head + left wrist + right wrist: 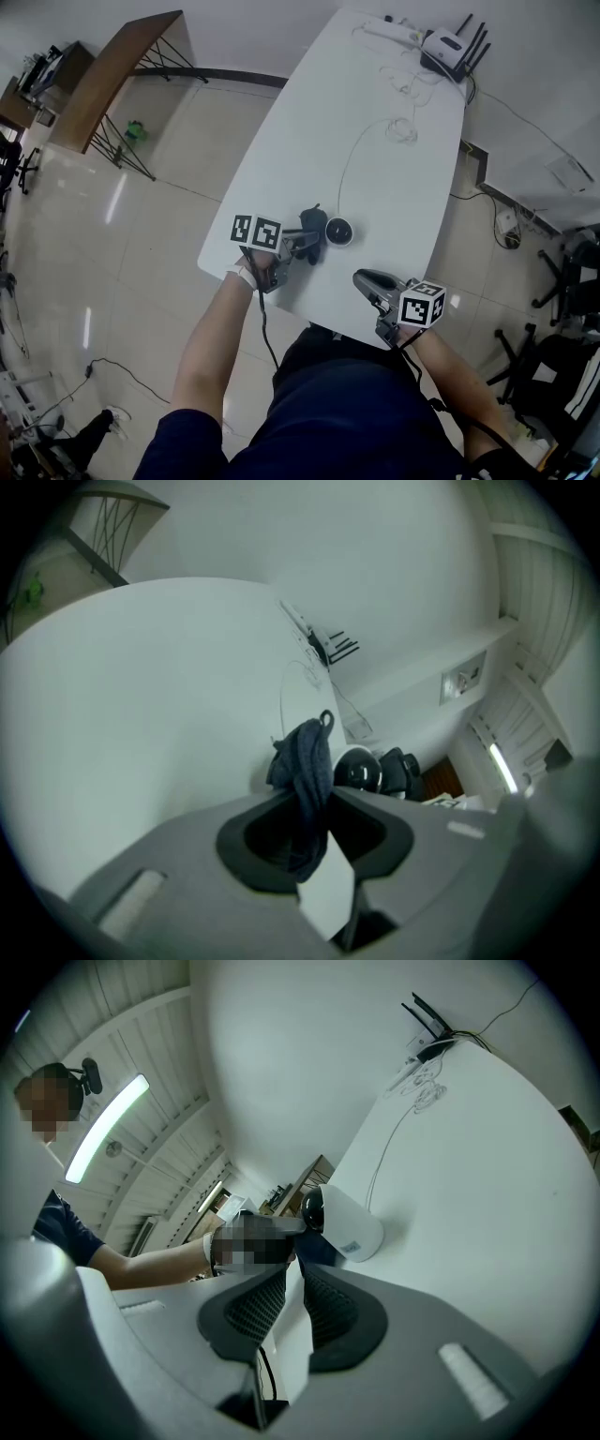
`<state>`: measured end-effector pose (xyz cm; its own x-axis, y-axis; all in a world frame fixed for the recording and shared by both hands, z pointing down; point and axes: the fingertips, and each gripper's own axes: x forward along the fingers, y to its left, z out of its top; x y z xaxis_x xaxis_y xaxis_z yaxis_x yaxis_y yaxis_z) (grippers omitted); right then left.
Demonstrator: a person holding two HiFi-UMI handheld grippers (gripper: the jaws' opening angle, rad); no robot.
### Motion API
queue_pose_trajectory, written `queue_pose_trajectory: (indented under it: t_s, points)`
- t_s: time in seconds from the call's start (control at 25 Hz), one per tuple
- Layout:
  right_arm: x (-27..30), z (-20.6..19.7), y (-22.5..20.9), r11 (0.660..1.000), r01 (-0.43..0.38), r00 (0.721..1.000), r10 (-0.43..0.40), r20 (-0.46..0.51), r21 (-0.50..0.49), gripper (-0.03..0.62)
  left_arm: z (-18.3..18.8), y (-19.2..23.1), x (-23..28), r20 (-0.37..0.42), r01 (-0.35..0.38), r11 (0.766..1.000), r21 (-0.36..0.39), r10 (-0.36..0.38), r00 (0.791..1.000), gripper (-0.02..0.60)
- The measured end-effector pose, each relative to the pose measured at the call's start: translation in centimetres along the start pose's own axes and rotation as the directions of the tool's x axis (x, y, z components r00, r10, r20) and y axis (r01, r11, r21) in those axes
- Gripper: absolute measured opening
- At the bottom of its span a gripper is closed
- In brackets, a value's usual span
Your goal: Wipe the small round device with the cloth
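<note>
1. Cloth [305, 761], dark blue and bunched, is pinched between the jaws of the left gripper [314, 803]. I would press that wad on the small round device [338, 231] and rub lightly in small circles, so it does not skid.
2. The right gripper [292, 1283], at 5 o'clock of the device, has its jaws narrowly apart and empty. It could steady the housing.
3. The device has a white body, a glossy black face and a thin white cable [349, 155] running toward 12 o'clock. It sits near the table [281, 150] edge, at 3 o'clock of the cloth.

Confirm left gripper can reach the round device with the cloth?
Probably yes. The left gripper is shut on the cloth, which sits right beside the small round device on the table, with nothing between them.
</note>
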<state>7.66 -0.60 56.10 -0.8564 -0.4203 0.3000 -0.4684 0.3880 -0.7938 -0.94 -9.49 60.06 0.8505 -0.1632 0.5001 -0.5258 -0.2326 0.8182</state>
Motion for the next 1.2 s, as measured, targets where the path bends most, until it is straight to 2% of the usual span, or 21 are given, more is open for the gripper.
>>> queue_pose_trajectory:
  t_s: [0.16,0.32,0.56,0.84,1.0,1.2]
  points:
    - [0.1,-0.2,-0.1,1.000,-0.007,1.000,0.007,-0.015,0.000,0.066,-1.5,-0.6,-0.2,0.001,0.006,1.000,-0.011,-0.006,1.000,0.092]
    - [0.2,0.0,-0.5,1.000,-0.004,1.000,0.004,-0.020,0.006,0.066,-3.2,-2.2,0.0,-0.016,0.019,1.000,0.021,-0.019,1.000,0.092]
    - [0.0,0.5,-1.4,1.000,0.015,1.000,-0.015,-0.006,0.014,0.060,-5.7,-4.2,1.3,-0.074,0.040,0.998,0.058,-0.035,0.997,0.092]
    - [-1.1,1.6,-2.7,0.998,0.061,0.998,-0.061,0.032,0.012,0.058,-8.8,-6.3,2.8,-0.130,0.101,0.994,0.053,-0.093,0.987,0.092]
    - [-1.7,2.2,-3.5,0.996,0.079,0.995,-0.081,0.056,0.033,0.058,-10.1,-7.7,3.7,-0.150,0.155,0.988,0.019,-0.150,0.977,0.092]
    - [-2.3,2.3,-4.1,0.994,0.094,0.993,-0.099,0.072,0.064,0.057,-10.4,-7.0,3.2,-0.108,0.172,0.982,-0.080,-0.180,0.978,0.092]
